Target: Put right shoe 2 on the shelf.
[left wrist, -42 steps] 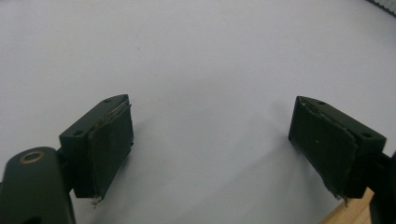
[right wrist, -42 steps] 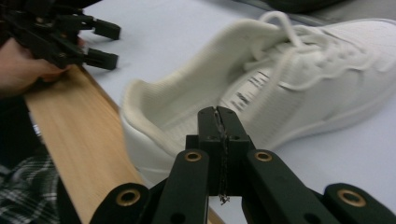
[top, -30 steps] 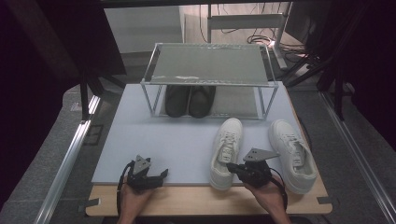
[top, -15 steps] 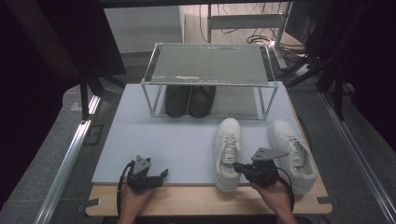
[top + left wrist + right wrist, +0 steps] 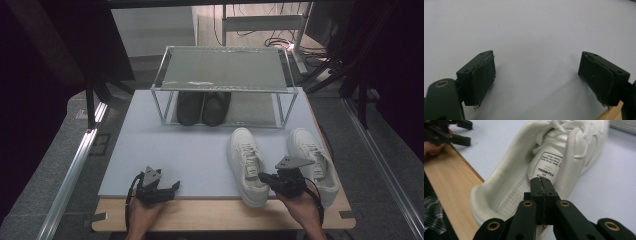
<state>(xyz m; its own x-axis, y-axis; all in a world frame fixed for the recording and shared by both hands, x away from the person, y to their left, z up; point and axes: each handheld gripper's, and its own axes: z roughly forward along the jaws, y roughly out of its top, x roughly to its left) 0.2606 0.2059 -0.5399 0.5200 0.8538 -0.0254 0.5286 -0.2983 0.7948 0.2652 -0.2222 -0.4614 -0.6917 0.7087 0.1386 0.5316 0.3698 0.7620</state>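
Two white sneakers lie on the pale mat [image 5: 190, 150]. The left sneaker [image 5: 246, 165] [image 5: 554, 157] has its heel toward the table's front edge, and the right sneaker [image 5: 312, 157] lies beside it. My right gripper [image 5: 265, 177] [image 5: 540, 180] is shut, jaws pressed flat together, with its tips at the left sneaker's opening over the printed insole. My left gripper [image 5: 167, 187] [image 5: 536, 80] rests at the mat's front left, open, with only bare mat between its pads [image 5: 484, 75].
A metal-framed rack [image 5: 225, 67] with a mesh top stands at the back of the mat, and a pair of black shoes [image 5: 202, 107] sits under it. A wooden strip [image 5: 210, 215] [image 5: 451, 185] runs along the front. Cables and stands lie beyond the rack.
My right gripper has shifted a little to the right, and the left sneaker's heel has swung right with it. The left gripper has stayed put.
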